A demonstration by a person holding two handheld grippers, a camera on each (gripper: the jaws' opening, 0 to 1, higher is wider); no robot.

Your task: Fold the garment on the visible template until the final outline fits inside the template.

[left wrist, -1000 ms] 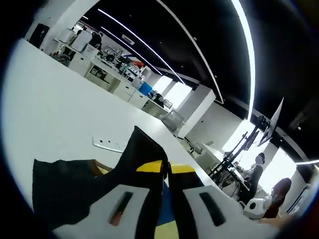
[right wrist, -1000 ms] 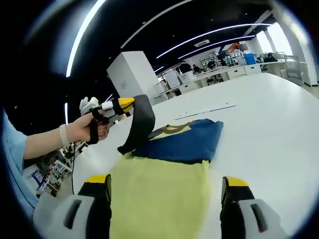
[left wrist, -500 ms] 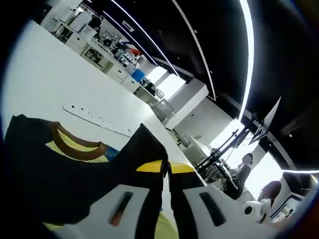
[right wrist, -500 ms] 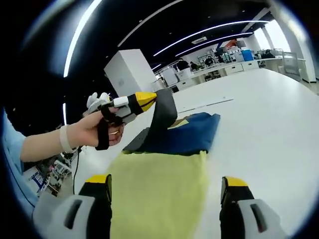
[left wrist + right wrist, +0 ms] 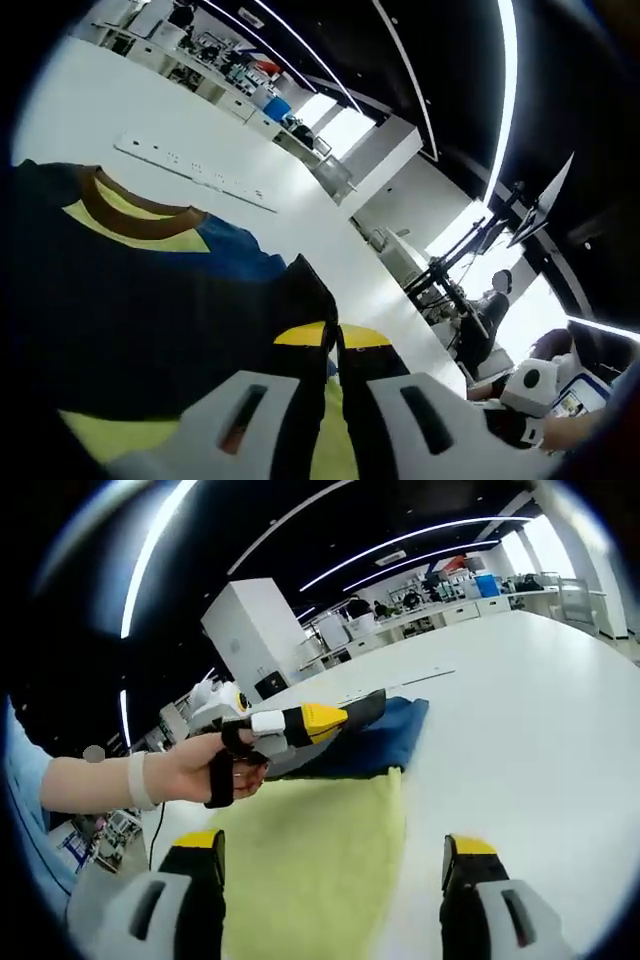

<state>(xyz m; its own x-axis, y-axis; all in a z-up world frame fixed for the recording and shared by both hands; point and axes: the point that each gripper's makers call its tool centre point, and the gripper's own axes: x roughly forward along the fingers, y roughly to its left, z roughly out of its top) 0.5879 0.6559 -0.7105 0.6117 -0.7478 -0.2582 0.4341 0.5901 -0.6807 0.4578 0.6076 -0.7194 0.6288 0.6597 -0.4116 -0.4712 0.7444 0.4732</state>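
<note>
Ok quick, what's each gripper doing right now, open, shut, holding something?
Left gripper: shut on the dark fold of the garment.
Right gripper: open, jaws wide apart, holding nothing.

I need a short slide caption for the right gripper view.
Left gripper, shut on the garment, folds dark fabric over the white table.

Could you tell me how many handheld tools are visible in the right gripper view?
2. The right tool rises from the bottom with jaws apart over the yellow garment panel; the left tool, at centre-left, is clamped on the dark fabric flap.
</note>
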